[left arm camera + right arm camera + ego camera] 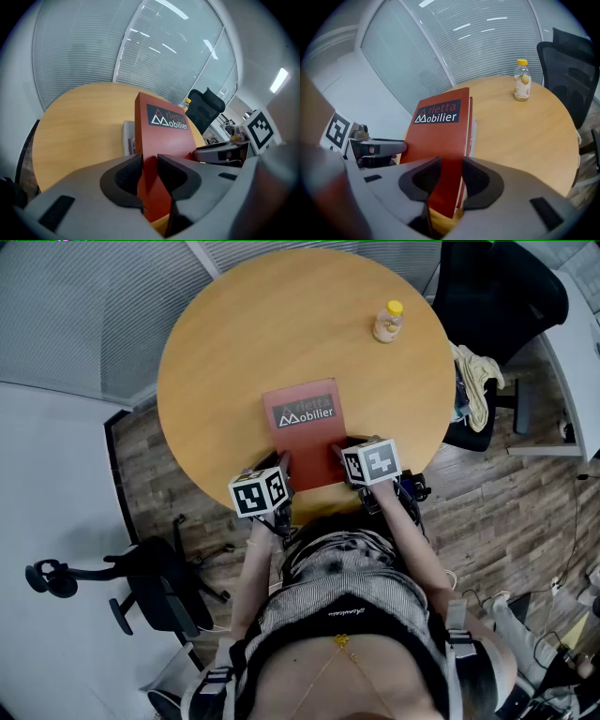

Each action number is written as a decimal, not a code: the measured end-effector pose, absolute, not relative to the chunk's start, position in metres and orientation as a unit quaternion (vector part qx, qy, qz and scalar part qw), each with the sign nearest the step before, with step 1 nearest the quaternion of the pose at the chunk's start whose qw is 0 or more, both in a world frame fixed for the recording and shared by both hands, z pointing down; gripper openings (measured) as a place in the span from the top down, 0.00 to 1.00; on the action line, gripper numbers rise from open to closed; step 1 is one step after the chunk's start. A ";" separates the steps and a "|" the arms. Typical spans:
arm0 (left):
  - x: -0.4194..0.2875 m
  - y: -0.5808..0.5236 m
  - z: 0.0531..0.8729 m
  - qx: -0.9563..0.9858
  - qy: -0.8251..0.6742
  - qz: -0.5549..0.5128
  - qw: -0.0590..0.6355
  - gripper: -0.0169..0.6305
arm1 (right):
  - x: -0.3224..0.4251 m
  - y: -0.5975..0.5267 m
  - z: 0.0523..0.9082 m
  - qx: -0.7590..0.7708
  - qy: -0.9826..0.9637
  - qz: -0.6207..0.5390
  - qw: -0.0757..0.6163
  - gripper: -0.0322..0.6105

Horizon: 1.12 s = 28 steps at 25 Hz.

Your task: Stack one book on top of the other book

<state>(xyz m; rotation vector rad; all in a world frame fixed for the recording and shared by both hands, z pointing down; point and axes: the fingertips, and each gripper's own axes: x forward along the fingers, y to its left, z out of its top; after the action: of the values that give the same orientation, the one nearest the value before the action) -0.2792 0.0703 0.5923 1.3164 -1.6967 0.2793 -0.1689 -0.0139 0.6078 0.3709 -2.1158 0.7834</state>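
Note:
A red book (pixel 305 427) with a grey title label lies near the front edge of the round wooden table (pixel 225 343). My left gripper (pixel 284 467) is shut on its near left corner, and my right gripper (pixel 339 452) is shut on its near right corner. In the left gripper view the red book (pixel 157 140) fills the gap of my left gripper (pixel 149 176), and a grey second book (pixel 128 137) shows under it. The right gripper view shows the red book (pixel 440 136) pinched in my right gripper (pixel 449 180), with pale page edges (pixel 473 133) below. From the head view the lower book is hidden.
A small bottle with a yellow cap (pixel 388 322) stands at the table's far right. A black office chair (pixel 497 296) with cloth draped on it sits to the right of the table. Another black chair (pixel 150 582) stands on the floor at the lower left.

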 end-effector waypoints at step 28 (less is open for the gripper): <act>-0.284 0.070 0.639 0.538 -0.676 0.141 0.484 0.79 | -0.176 -0.012 0.646 0.121 -0.840 0.322 0.421 0.72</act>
<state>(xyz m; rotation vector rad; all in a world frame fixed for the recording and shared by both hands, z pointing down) -0.2843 0.0696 0.6394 1.3096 -1.6453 0.3440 -0.1761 -0.0124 0.6456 0.3035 -2.1035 0.8060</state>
